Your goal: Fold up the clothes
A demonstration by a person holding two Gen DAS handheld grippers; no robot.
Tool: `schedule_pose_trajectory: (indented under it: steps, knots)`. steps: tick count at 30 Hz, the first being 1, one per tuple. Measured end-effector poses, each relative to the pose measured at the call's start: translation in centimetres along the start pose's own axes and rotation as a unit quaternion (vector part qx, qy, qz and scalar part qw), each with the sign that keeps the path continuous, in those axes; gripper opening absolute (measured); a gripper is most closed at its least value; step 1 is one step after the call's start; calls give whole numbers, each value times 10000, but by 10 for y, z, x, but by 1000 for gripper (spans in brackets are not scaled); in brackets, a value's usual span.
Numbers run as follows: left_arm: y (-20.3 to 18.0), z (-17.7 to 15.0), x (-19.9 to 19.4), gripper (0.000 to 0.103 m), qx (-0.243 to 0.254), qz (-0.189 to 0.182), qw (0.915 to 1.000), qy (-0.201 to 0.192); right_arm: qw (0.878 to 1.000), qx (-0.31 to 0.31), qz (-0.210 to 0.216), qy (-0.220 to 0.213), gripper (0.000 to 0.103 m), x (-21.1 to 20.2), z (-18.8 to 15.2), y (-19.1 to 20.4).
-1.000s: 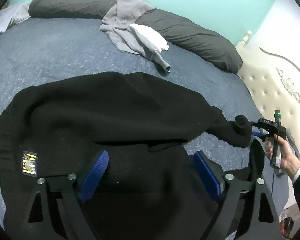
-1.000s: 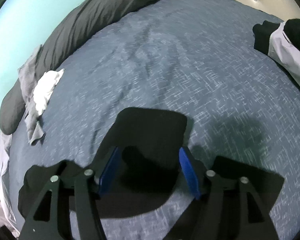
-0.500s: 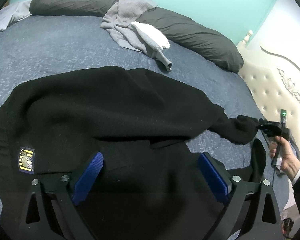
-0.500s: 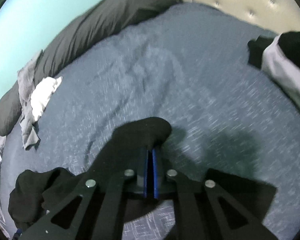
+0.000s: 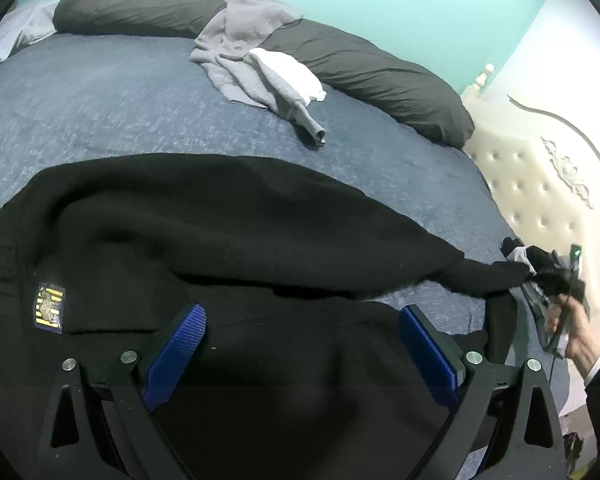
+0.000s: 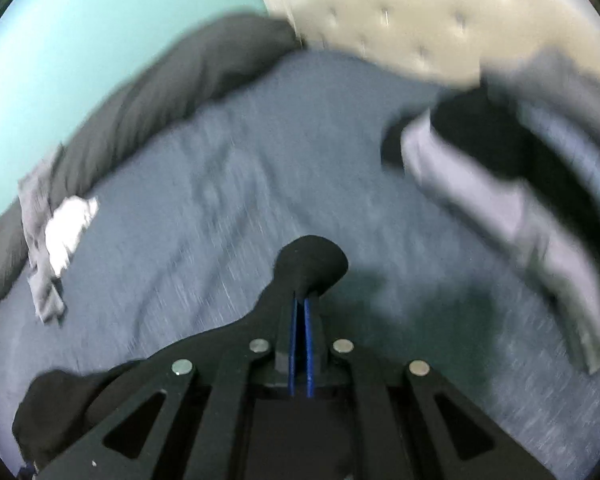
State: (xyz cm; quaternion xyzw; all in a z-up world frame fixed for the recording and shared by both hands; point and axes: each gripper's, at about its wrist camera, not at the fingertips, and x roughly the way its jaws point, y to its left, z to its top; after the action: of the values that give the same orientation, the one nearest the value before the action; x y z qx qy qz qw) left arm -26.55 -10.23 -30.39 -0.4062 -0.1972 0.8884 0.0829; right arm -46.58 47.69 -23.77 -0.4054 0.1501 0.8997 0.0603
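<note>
A black sweater [image 5: 204,240] with a yellow patch [image 5: 50,307] lies spread on the blue bed [image 5: 100,112]. My left gripper [image 5: 300,344] hovers open just above its body, blue pads [image 5: 176,352] wide apart with nothing between them. The sweater's sleeve [image 5: 480,276] stretches right to my right gripper [image 5: 540,280], held by a hand [image 5: 576,332]. In the right wrist view my right gripper [image 6: 301,304] is shut on the black sleeve cuff [image 6: 312,262], lifted above the bed.
A grey garment [image 5: 244,40] and a white rolled cloth [image 5: 288,76] lie near the dark pillows [image 5: 360,72] at the far side. A cream tufted headboard [image 5: 540,208] stands to the right. Black and white clothes [image 6: 500,184] lie by the headboard.
My right gripper closed on the sleeve cuff and pulled it out to the right, stretching the sleeve. My left gripper opened wider over the sweater's body.
</note>
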Motion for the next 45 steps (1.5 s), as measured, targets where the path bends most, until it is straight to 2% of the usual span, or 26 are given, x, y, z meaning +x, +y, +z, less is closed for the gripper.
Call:
schedule_pose_trajectory:
  steps: [9, 11, 13, 14, 17, 19, 24, 30, 34, 36, 37, 38, 40, 41, 45]
  knots:
    - [3, 2, -1, 99, -39, -20, 10000, -10, 9976, 9, -407, 567, 6, 12, -28, -24]
    - [3, 2, -2, 99, -45, -19, 10000, -20, 9964, 11, -497, 693, 15, 14, -34, -29]
    - [2, 2, -2, 99, -35, -14, 10000, -24, 9965, 28, -581, 600, 22, 7, -32, -31]
    - [2, 2, -2, 99, -33, -10, 10000, -23, 9971, 13, -523, 560, 30, 5, -29, -29]
    - [2, 2, 0, 99, -22, -20, 10000, -2, 9979, -144, -413, 487, 36, 4, -22, -19]
    - [-1, 1, 1, 99, 10, -24, 10000, 17, 9969, -236, -208, 723, 43, 15, -17, -8]
    - [-4, -1, 4, 99, 96, 4, 9999, 48, 9944, -118, 63, 1044, 48, 44, -6, 13]
    - [-2, -1, 10, 99, 61, 53, 9999, 82, 9889, -443, -323, 1379, 49, 86, 2, 37]
    - [-4, 0, 14, 99, 82, 34, 9999, 127, 9858, -246, -636, 1538, 49, 106, 2, 34]
    - [-6, 0, 16, 99, 111, 28, 9998, 140, 9847, -271, -724, 1561, 49, 112, 1, 35]
    - [-7, 0, 17, 99, 119, 25, 9998, 148, 9837, -335, -801, 1572, 45, 115, -1, 37]
    - [-7, 0, 19, 99, 120, 25, 9998, 159, 9828, -378, -865, 1588, 30, 117, -3, 38]
    - [-6, 0, 21, 99, 117, 27, 9998, 186, 9822, -437, -903, 1589, 12, 119, -6, 38]
    - [-6, 0, 21, 99, 111, 25, 9998, 190, 9824, -452, -905, 1571, 7, 119, -8, 37]
    - [-7, 1, 21, 99, 97, 2, 9998, 166, 9885, -332, -798, 1237, 3, 103, -4, 31]
